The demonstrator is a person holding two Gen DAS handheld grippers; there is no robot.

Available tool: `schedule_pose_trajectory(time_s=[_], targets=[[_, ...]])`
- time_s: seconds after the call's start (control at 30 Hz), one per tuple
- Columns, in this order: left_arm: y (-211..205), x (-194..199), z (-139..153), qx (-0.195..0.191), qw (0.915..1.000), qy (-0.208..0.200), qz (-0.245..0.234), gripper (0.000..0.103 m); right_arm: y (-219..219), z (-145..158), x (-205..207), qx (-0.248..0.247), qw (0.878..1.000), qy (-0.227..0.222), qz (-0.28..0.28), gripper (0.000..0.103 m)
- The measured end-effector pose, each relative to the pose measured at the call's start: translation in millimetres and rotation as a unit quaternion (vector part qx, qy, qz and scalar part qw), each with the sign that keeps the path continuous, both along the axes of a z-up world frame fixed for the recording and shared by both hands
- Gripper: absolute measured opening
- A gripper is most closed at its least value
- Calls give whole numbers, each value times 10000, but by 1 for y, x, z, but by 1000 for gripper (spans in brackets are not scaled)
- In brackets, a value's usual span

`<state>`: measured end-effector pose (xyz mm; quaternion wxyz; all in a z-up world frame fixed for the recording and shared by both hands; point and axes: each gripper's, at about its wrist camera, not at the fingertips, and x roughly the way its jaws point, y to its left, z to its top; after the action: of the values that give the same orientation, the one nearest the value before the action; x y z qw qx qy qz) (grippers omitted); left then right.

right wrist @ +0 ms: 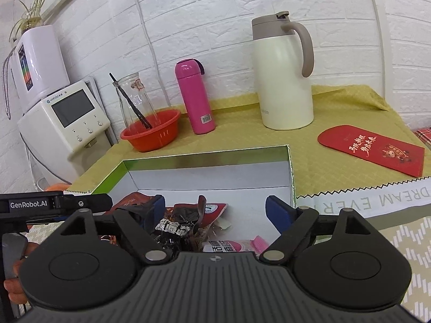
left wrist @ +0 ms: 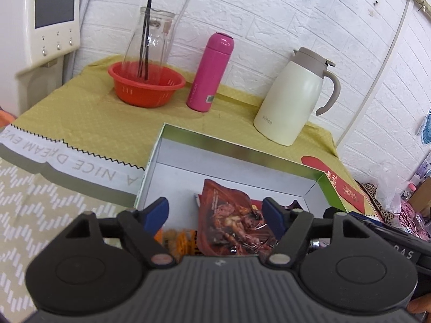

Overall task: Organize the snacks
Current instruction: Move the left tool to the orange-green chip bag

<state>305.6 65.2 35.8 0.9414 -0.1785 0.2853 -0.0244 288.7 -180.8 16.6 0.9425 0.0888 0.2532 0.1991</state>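
- The cloth (left wrist: 80,158) carries the upside-down line "A NICE DREAM EVE…" along its grey band; the right wrist view shows "DREAM EVER".
- The jug (left wrist: 288,102) bears "SUPOR" low on its body.
- The dispenser (right wrist: 70,123) has a brand above its screen, roughly "vimoo", too small to be sure.
- The bar (right wrist: 29,204) of the other gripper reads "GenRobot.AI".
- The red envelope (right wrist: 374,149) shows gold Chinese characters, too small to read.
- The flask (right wrist: 195,99) has a barcode sticker; its digits are illegible.
- The snack packets (right wrist: 215,245) show Chinese print, unreadable.
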Motion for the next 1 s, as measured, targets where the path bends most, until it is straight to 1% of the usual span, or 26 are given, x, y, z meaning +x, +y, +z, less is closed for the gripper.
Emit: schedule_pose_trajectory(time_s=[0.13,0.33,0.47,0.53,0.67,0.83,0.93,1.0], targets=[[-2,-13,6,34,10000,-70,46,88,-3,9,-13,-2,9999,-114,11,103],[-9,-39,17,108,9997,-224,-19,88,-6,25,-41,-14,9996,-243,112,103],[-16,-67,29,310,9988,-359,-125,88,-9,37,-66,-71,9993,-305,189,103],[-17,-82,35,331,9987,-344,-198,88,-9,44,-84,-145,9992,-279,262,103],[-18,-121,44,87,9977,-371,-556,88,-14,56,-127,-364,9977,-428,382,103],[-23,-175,43,174,9936,-440,-1025,88,-24,59,-180,-757,9954,-423,418,103],[-26,-202,35,307,9906,-356,-1283,88,-31,50,-209,-852,9944,-337,522,103],[-30,-218,25,402,9884,-225,-1448,88,-34,41,-228,-896,9934,-307,647,103]])
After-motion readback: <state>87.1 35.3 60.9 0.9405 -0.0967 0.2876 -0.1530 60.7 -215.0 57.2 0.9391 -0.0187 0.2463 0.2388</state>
